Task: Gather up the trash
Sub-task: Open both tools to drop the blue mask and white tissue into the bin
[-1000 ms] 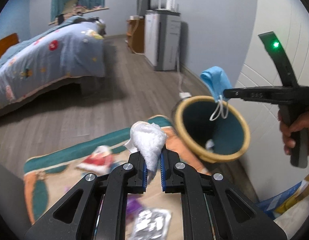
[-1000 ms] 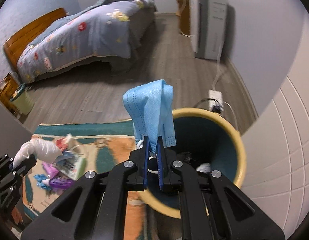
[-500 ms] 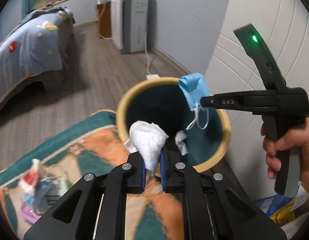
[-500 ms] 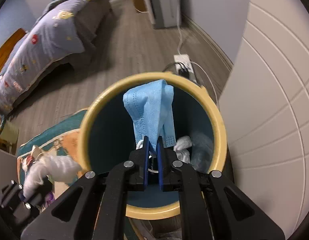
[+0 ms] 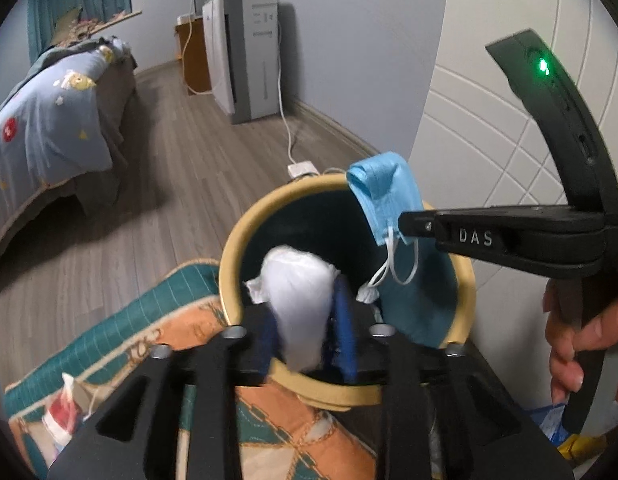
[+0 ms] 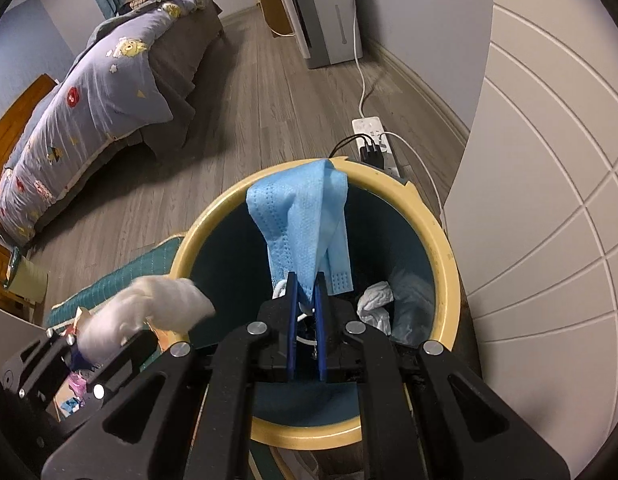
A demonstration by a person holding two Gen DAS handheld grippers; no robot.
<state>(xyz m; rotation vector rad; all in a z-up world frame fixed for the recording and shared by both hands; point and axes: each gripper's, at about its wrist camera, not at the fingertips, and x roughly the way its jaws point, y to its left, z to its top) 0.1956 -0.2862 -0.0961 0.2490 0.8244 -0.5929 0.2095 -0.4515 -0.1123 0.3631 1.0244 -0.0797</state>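
A: The left gripper (image 5: 305,332) is opening, the white tissue wad (image 5: 299,300) between its pads above the yellow-rimmed bin (image 5: 229,256). Let it fall clear inside.

B: The right gripper (image 6: 305,292) grips the blue face mask (image 6: 305,220) over the bin, just starting to open. The bin's bottom is hidden.

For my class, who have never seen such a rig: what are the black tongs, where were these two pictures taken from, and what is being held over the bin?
No robot here: a person holds a hand-squeezed two-finger gripper in each hand, each carrying a camera that looks along its fingers. One picture looks from the left gripper, whose jaws are opening around a white tissue wad. The other looks from the right gripper, pinching a blue face mask. Both hang over a yellow-rimmed bin that already holds some white trash. More litter lies on the rug.
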